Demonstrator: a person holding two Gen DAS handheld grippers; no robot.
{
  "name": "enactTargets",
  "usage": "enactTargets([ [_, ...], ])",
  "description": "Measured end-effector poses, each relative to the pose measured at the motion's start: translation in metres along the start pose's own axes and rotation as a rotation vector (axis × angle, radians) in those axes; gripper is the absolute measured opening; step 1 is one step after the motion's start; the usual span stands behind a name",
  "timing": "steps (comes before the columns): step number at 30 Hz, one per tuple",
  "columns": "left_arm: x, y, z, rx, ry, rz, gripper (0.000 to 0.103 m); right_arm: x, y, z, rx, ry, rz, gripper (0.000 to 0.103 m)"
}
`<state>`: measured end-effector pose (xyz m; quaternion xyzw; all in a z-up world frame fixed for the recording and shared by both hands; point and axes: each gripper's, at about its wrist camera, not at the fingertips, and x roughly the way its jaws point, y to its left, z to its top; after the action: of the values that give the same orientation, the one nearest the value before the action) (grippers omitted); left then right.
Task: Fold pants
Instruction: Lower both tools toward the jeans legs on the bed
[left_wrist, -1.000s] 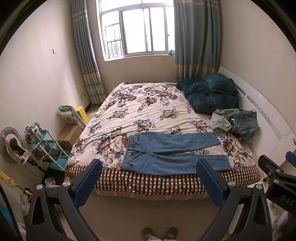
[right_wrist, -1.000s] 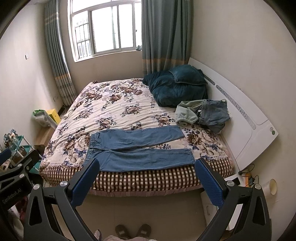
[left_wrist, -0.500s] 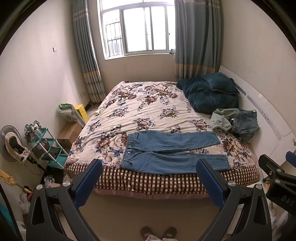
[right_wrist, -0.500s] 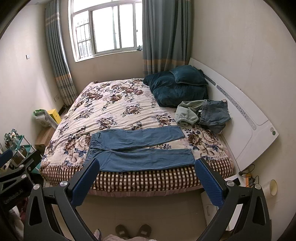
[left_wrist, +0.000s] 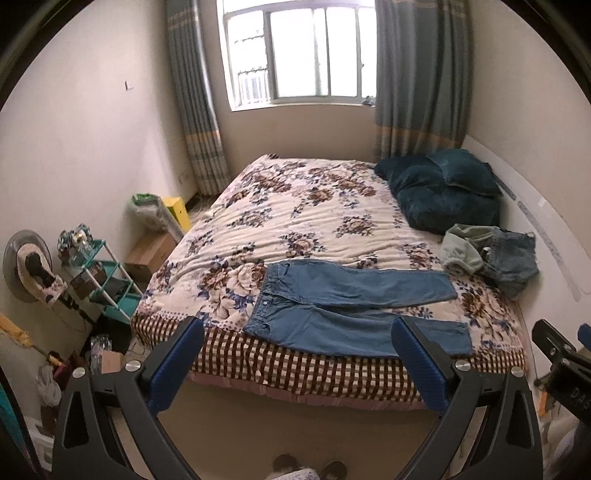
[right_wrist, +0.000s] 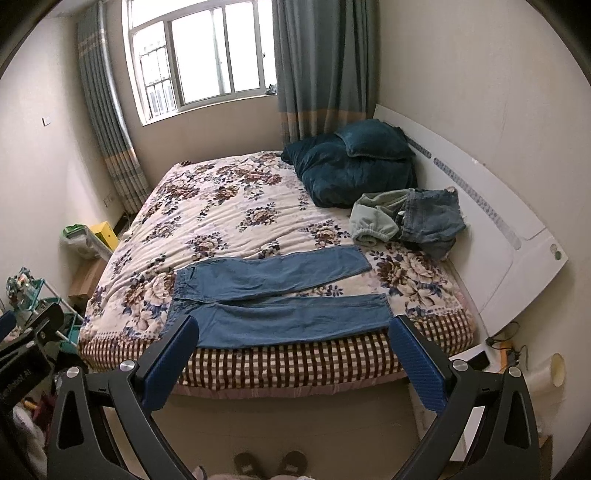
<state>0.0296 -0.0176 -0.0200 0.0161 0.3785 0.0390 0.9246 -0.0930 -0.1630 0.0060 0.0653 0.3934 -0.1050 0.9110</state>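
Note:
Blue jeans (left_wrist: 351, 306) lie flat on the floral bed (left_wrist: 295, 221) near its front edge, waist to the left, both legs spread out to the right. They also show in the right wrist view (right_wrist: 273, 295). My left gripper (left_wrist: 295, 354) is open and empty, held above the floor in front of the bed, well short of the jeans. My right gripper (right_wrist: 291, 354) is open and empty too, at the same distance from the bed.
A pile of other clothes (left_wrist: 491, 254) and dark teal pillows (left_wrist: 439, 192) lie at the bed's right side by the white headboard (right_wrist: 491, 236). A teal shelf rack (left_wrist: 103, 280), boxes and clutter stand at the left. Slippers (right_wrist: 269, 465) are on the floor below.
Both grippers have drifted slightly; the bed and jeans sit a little lower and nearer in the views. The jaws have stayed open and the jeans have not moved.

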Motion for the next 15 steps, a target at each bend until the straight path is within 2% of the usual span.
enactTargets([
  [5,0.056,-0.006,0.004,0.001,0.064,0.034,0.103,0.069,-0.006,0.015,0.033,0.066,-0.012,0.103],
  [11,0.15,-0.019,0.023,0.027,0.149,0.058,0.103,0.171,-0.007,0.041,0.036,0.141,-0.078,0.103],
  [15,0.23,-0.029,0.05,0.051,0.211,0.041,0.103,0.251,-0.004,0.066,0.04,0.183,-0.12,0.103],
])
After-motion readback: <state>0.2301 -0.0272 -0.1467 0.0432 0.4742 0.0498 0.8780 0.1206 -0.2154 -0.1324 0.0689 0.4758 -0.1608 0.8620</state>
